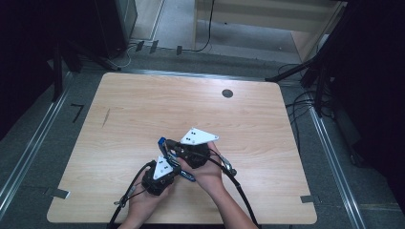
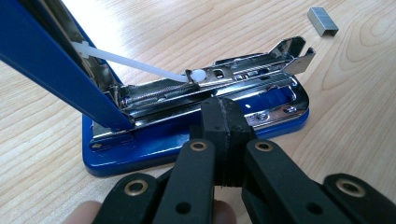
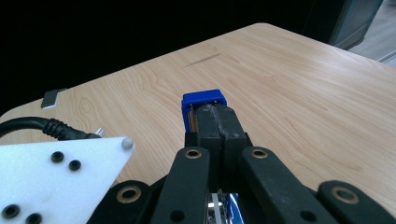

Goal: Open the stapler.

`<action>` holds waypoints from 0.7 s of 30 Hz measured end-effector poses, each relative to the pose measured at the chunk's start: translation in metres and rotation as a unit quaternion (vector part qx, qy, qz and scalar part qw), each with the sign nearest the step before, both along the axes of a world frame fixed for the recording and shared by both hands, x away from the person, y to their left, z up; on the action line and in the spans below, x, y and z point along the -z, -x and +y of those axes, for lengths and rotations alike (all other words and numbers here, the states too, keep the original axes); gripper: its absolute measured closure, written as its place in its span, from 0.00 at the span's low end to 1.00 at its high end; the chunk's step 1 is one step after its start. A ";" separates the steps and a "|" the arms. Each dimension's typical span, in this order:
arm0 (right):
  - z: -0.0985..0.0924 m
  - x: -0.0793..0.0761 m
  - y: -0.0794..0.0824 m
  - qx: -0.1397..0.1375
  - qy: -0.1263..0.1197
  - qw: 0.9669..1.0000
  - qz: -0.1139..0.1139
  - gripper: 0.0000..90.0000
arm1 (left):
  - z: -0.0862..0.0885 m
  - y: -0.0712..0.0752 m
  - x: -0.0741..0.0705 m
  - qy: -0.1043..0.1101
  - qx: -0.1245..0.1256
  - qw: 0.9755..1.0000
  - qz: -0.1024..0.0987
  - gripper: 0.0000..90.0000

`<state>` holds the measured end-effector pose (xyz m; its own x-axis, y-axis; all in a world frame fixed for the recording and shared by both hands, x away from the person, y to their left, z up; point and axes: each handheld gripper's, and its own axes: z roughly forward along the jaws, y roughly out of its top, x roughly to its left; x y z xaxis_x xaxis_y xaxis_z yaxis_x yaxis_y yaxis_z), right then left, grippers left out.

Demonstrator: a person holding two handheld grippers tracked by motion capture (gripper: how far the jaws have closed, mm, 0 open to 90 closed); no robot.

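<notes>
Right, your blue stapler (image 2: pixel 187 140) sits near-centre on the desk (image 1: pixel 143 105), just in front of your hands, flipped open: lid (image 2: pixel 51 60) tilted up at the left of the left gripper view, chrome staple channel (image 2: pixel 224 84) exposed along the base. A white plastic strap (image 2: pixel 135 65) runs from the lid down to the channel.

Your left gripper (image 2: pixel 223 109) has its fingers pressed together with nothing between them, tips at the near edge of the stapler base; contact looks likely, but I can't tell for sure from this angle.

Your right gripper (image 3: pixel 218 122) also has its fingers fully together. Its tips sit right over the blue end of the raised lid (image 3: pixel 204 100); whether they pinch it or only rest against it I can't tell.

From above, both grippers (image 1: pixel 160 176) (image 1: pixel 193 150) are close together, the right just beyond the left.

A small strip of staples (image 2: pixel 322 21) lies on the desk well apart from the stapler, past its far end.
</notes>
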<state>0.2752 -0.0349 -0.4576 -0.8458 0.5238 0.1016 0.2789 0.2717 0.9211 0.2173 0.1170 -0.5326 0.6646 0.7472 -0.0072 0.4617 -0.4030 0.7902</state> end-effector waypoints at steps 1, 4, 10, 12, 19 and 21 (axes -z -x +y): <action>0.001 0.001 -0.001 -0.003 0.000 1.000 0.001 1.00 | 0.000 0.000 0.000 0.001 0.000 1.000 0.001 1.00; 0.007 0.004 -0.004 -0.012 0.006 1.000 0.000 1.00 | 0.000 0.000 0.000 0.003 -0.001 1.000 0.001 1.00; 0.017 0.012 -0.008 -0.018 0.029 0.999 0.004 1.00 | 0.000 0.000 0.000 0.001 0.001 1.000 0.002 1.00; 0.020 0.015 -0.010 -0.018 0.031 0.999 0.010 1.00 | 0.000 0.000 0.000 0.001 0.001 1.000 0.003 1.00; 0.028 0.021 -0.018 -0.026 0.046 0.998 0.015 1.00 | 0.000 0.000 0.000 -0.001 0.001 1.000 0.002 1.00; 0.031 0.023 -0.021 -0.032 0.045 0.998 0.020 1.00 | 0.000 0.000 0.000 -0.001 0.002 1.000 0.002 1.00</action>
